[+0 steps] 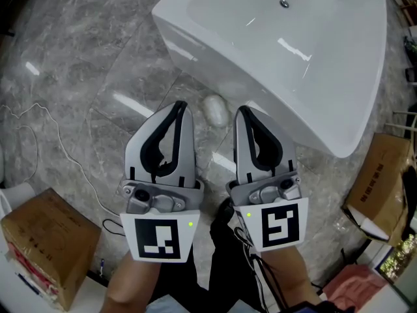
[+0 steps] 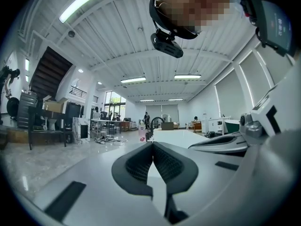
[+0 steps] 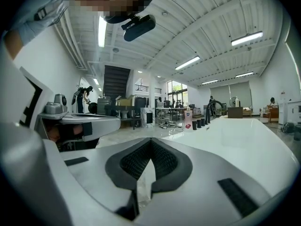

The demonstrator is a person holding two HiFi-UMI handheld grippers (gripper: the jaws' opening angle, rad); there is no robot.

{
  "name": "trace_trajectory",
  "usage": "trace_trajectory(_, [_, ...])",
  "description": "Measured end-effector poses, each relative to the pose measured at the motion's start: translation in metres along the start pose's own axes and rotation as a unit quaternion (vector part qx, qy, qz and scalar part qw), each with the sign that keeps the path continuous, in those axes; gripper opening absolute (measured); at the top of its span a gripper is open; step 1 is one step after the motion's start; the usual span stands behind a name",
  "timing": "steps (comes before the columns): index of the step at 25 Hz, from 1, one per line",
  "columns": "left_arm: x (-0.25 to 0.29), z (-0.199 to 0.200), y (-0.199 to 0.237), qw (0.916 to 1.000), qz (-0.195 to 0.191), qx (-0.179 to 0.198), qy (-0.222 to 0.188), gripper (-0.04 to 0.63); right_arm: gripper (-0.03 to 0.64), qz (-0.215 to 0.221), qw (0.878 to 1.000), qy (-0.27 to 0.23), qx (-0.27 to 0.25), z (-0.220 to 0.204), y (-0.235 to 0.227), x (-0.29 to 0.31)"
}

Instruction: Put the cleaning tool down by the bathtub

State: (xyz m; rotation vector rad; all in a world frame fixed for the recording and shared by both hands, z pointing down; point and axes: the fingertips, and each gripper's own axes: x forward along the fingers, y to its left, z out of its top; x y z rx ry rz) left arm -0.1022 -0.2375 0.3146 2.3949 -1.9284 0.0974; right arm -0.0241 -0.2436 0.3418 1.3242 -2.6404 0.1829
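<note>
A pale, rounded cleaning tool (image 1: 215, 109) lies on the marble floor right beside the white bathtub (image 1: 339, 90). I hold both grippers side by side over the floor, pointing toward the tub. In the head view the tool shows just beyond and between their tips. My left gripper (image 1: 180, 104) is shut with nothing in it; its black pads (image 2: 141, 163) meet at the tip. The right gripper (image 1: 242, 109) is shut and empty too, its pads (image 3: 162, 160) pressed together. Neither touches the tool. The tub's white rim (image 3: 249, 142) runs ahead in the right gripper view.
A cardboard box (image 1: 45, 246) stands at the lower left and another (image 1: 381, 181) at the right by the tub's end. A thin white cable (image 1: 49, 135) trails across the floor on the left. Small dark bottles (image 3: 200, 124) sit on the tub's far rim.
</note>
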Motion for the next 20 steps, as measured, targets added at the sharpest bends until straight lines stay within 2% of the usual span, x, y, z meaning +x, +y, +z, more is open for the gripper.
trace_trajectory(3, [0.002, 0.000, 0.001, 1.0000, -0.003, 0.002, -0.001, 0.017, 0.012, -0.003, 1.000, 0.011, 0.000, -0.004, -0.001, 0.000])
trace_trajectory(9, [0.006, -0.004, 0.002, 1.0000, -0.004, 0.001, 0.000, 0.017, 0.012, -0.015, 1.000, -0.013, -0.012, 0.003, -0.005, 0.010])
trace_trajectory(20, [0.013, -0.012, 0.003, 1.0000, -0.005, 0.000, 0.003, 0.017, 0.012, -0.015, 1.000, -0.006, -0.015, -0.005, -0.008, 0.016])
